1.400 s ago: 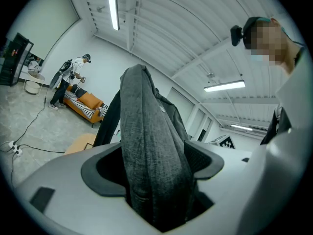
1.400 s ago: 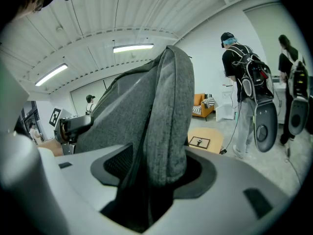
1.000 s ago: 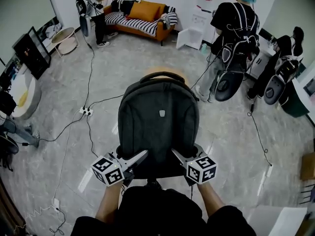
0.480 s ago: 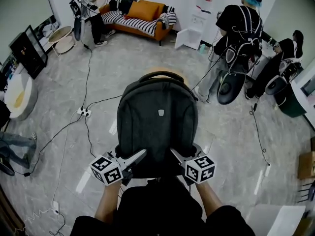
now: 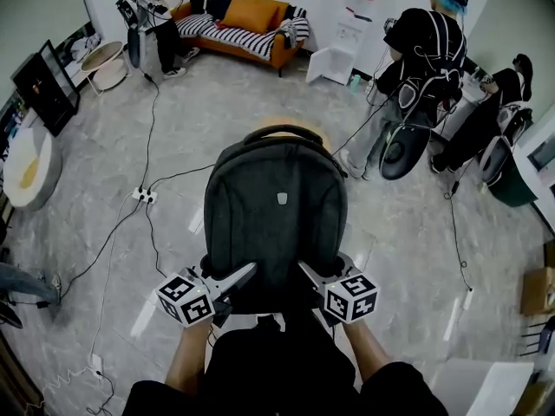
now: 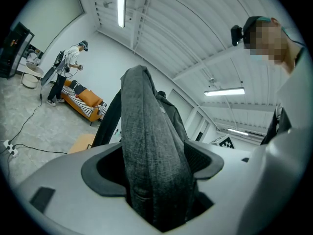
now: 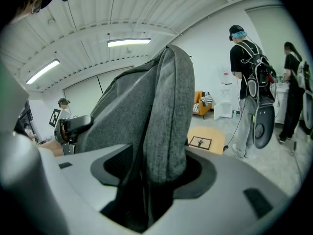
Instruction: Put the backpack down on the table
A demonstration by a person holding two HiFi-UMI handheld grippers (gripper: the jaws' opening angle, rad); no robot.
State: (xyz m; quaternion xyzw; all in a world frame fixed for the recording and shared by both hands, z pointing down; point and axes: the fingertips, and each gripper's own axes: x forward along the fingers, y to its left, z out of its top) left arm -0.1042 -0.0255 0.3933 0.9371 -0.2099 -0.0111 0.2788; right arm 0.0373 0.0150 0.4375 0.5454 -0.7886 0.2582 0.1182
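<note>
A dark grey backpack [image 5: 277, 215] hangs upright in front of me over the floor. My left gripper [image 5: 247, 274] is shut on the backpack's lower left side, where grey fabric [image 6: 151, 146] fills the space between its jaws. On the lower right side my right gripper [image 5: 308, 271] is shut on a fold of the backpack [image 7: 166, 111]. A small tan wooden table [image 5: 286, 125] lies just beyond the backpack, mostly hidden by it. The right gripper view shows that table [image 7: 205, 137] low on the floor, with a small marker on its top.
Cables and a power strip [image 5: 143, 196] run over the floor at left. A person wearing hanging gear [image 5: 416, 68] stands at the back right, with another farther right. An orange sofa [image 5: 243, 24], a white cabinet [image 5: 334, 63] and a round white table [image 5: 30, 167] line the edges.
The backpack and both grippers have drifted slightly forward together, and the grips are unchanged. The room has slid a little in the head view.
</note>
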